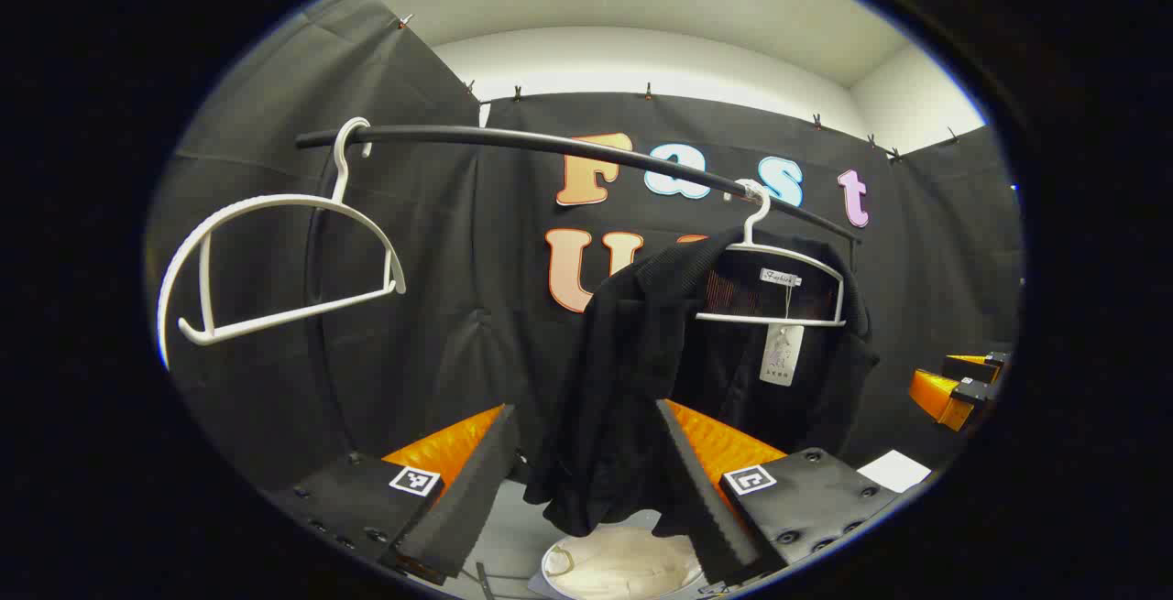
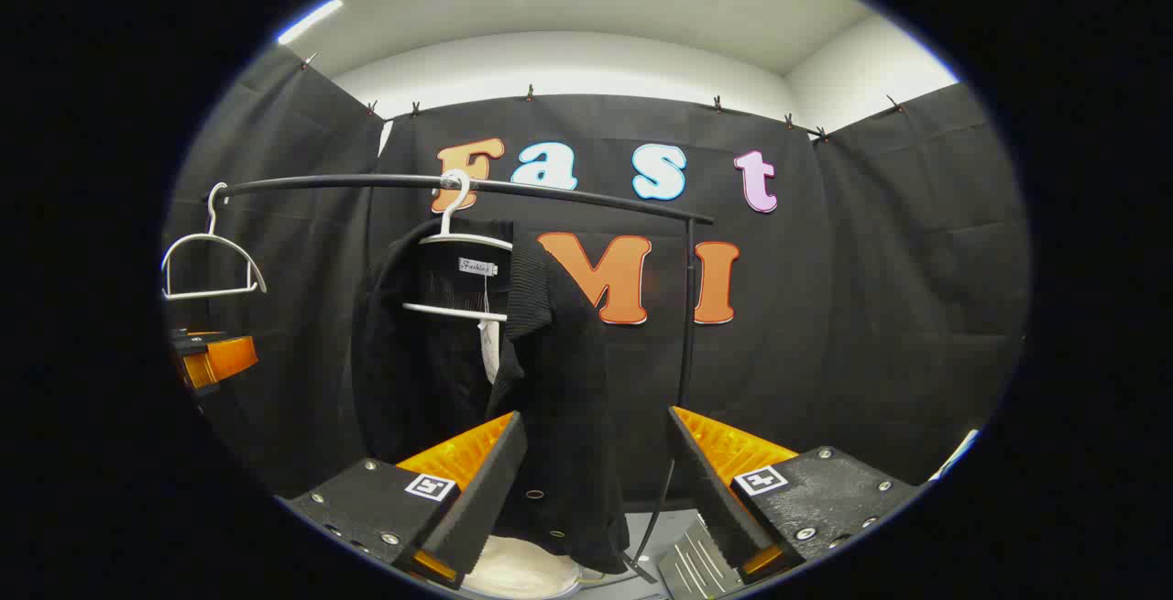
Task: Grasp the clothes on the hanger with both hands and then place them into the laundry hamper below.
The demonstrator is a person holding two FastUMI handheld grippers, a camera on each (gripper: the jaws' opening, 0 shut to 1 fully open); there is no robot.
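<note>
- A rail (image 1: 568,144) runs across the booth in front of the far cloth wall.
- An empty hanger (image 1: 275,256) hangs from the rail's left end.
- The garment (image 1: 641,371) hangs on a second hanger (image 1: 779,289) farther right along the rail.
- The hamper (image 1: 623,563) sits below the garment.
- The left gripper (image 1: 586,481) and right gripper (image 2: 596,481) are both near the garment's lower part, fingers spread to either side of it.

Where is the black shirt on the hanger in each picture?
Left gripper view: the black shirt hangs right of centre, between the open jaws.
Right gripper view: it hangs left of centre, just above the jaws.
Shared landmark: the black rail, with an empty white hanger.
</note>
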